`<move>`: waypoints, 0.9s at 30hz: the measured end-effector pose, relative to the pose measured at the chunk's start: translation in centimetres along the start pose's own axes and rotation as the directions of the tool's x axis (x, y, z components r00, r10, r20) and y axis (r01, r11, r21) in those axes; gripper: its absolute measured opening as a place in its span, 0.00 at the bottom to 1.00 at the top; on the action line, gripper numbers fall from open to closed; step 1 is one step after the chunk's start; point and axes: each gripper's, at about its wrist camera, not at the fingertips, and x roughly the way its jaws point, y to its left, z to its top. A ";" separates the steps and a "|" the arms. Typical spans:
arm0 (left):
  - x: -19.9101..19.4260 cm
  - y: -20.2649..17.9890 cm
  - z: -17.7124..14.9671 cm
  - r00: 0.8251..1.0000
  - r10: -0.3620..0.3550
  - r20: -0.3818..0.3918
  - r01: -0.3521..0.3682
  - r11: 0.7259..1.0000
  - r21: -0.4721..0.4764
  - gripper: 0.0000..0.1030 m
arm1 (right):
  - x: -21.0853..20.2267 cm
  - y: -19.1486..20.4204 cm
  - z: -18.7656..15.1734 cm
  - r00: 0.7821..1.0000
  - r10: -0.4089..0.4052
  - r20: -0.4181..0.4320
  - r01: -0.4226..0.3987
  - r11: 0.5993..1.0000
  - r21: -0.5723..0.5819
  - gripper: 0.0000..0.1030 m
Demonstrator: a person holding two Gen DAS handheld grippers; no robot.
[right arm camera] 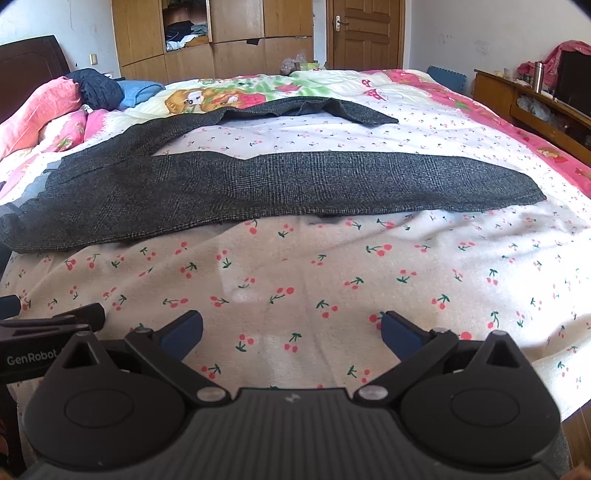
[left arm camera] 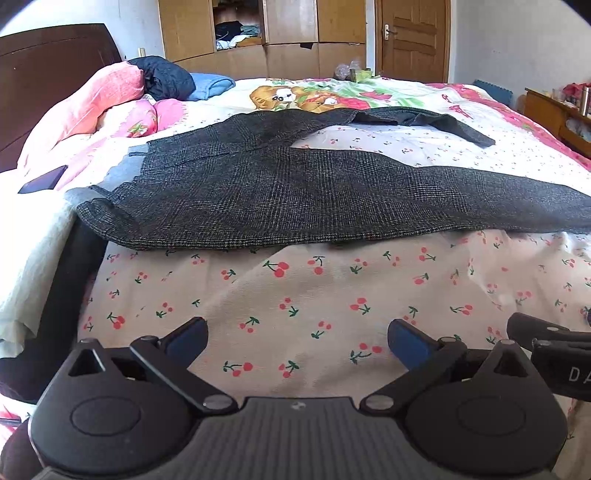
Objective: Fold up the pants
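Dark grey checked pants (left arm camera: 280, 188) (right arm camera: 229, 181) lie spread flat across the bed, waistband to the left, the two legs splayed apart toward the right. The far leg's end (right arm camera: 354, 109) is folded over on itself. My left gripper (left arm camera: 297, 338) hovers open over the cherry-print sheet, short of the pants' near edge, nothing between its blue pads. My right gripper (right arm camera: 291, 332) is likewise open and empty, just to the right of the left one, also short of the near leg.
Cherry-print sheet (left arm camera: 295, 295) covers the bed's near half; a cartoon quilt (right arm camera: 229, 92) lies beyond. Pink pillows (left arm camera: 92, 99) and a dark jacket (left arm camera: 166, 77) sit at the headboard end. A dark phone (left arm camera: 42, 180) lies at left. A wardrobe (right arm camera: 207, 33), door and side cabinet (right arm camera: 532, 99) stand behind.
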 end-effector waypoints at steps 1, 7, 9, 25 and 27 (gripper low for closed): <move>0.0 0.0 0.0 1.000 -0.001 0.000 0.001 1.000 0.000 1.00 | 0.0 0.0 0.0 1.000 0.000 0.000 0.000 1.000 -0.001 0.99; 0.0 0.0 0.0 1.000 -0.002 0.000 0.002 1.000 0.001 1.00 | 0.1 0.0 0.0 1.000 -0.001 0.000 0.001 1.000 0.000 0.99; 0.0 -0.1 0.0 1.000 -0.004 0.002 0.003 1.000 0.005 1.00 | 0.2 -0.1 0.0 1.000 -0.001 0.000 0.001 1.000 0.002 0.99; -0.1 -0.7 -0.1 1.000 -0.014 0.005 0.014 0.999 0.037 1.00 | 0.3 0.0 0.0 1.000 -0.005 0.003 0.005 1.000 0.002 0.99; -0.1 -0.7 -0.2 1.000 -0.017 0.003 0.017 0.999 0.038 1.00 | 0.3 -0.1 0.0 1.000 -0.005 0.004 0.005 1.000 0.005 0.99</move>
